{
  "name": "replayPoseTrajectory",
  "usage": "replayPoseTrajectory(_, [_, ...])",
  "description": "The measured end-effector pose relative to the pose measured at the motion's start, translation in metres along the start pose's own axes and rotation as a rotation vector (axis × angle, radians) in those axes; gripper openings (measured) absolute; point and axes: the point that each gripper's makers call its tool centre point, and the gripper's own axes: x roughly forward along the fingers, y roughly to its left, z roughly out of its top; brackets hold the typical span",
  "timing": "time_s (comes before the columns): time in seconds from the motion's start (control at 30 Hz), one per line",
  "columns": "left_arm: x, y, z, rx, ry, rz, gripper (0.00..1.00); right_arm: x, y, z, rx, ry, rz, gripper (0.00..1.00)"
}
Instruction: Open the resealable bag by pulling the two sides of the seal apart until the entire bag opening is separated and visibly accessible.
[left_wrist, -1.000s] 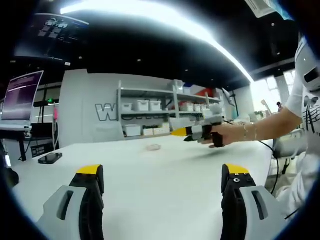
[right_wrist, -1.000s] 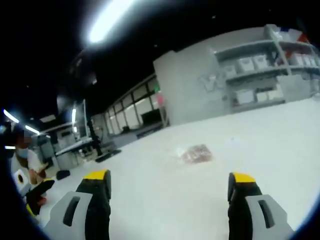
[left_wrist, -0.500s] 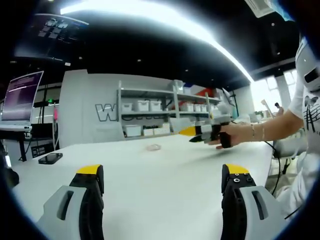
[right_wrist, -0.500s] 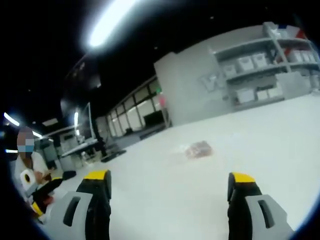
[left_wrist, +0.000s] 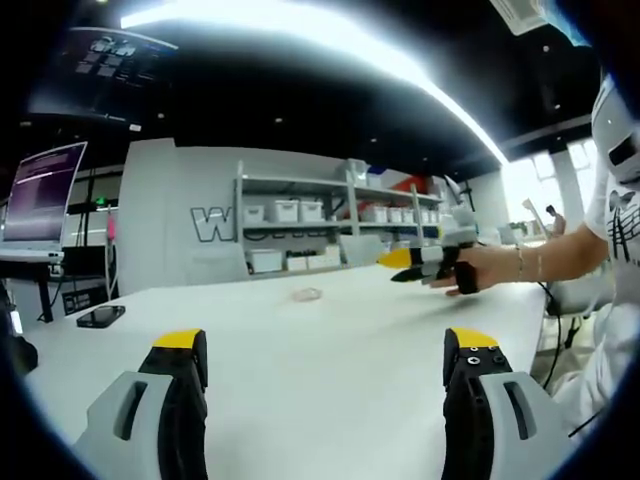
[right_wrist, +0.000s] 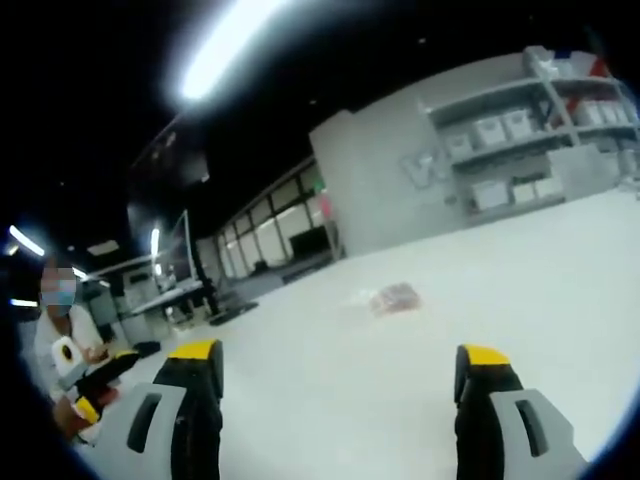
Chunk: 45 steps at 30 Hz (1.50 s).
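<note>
Over the last second the right gripper (left_wrist: 415, 264), seen from the left gripper view, has drifted toward the right side of the table (left_wrist: 330, 370) and a little upward, carried by the person's hand (left_wrist: 478, 268); its yellow tips now point back toward the middle of the tabletop from farther off. In the right gripper view the bag (right_wrist: 393, 298) has shrunk slightly and sits a touch higher between the jaws, which fits the right hand pulling back, not closing in. The left gripper (left_wrist: 325, 400) has held its place: the shelves (left_wrist: 330, 232) at the far wall, the phone (left_wrist: 100, 316) near the table's left edge and the bag (left_wrist: 306, 295) all sit where they did. In the right gripper view the left gripper (right_wrist: 95, 388) shows low at the left, held in the person's hand. Both pairs of jaws stand wide apart with nothing between them. The bag lies flat on the bare tabletop toward the far edge, well apart from both grippers, small, clear, with something reddish inside; its seal is too small to make out. In my judgement the task has not started: no seal is gripped, and both hands must first approach the bag.
</note>
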Motion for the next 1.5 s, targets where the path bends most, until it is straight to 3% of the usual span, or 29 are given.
replayPoseTrajectory(0.83, [0.0, 0.001, -0.002, 0.007, 0.012, 0.002, 0.98, -0.052, 0.017, -0.001, 0.012, -0.04, 0.025, 0.97])
replayPoseTrajectory(1.3, [0.0, 0.002, -0.001, 0.008, 0.006, 0.007, 0.98, -0.087, 0.036, -0.001, 0.01, -0.075, 0.055, 0.97])
replayPoseTrajectory(1.5, [0.0, 0.002, -0.002, 0.013, 0.009, 0.011, 0.98, -0.107, 0.035, -0.002, -0.003, -0.091, 0.061, 0.96])
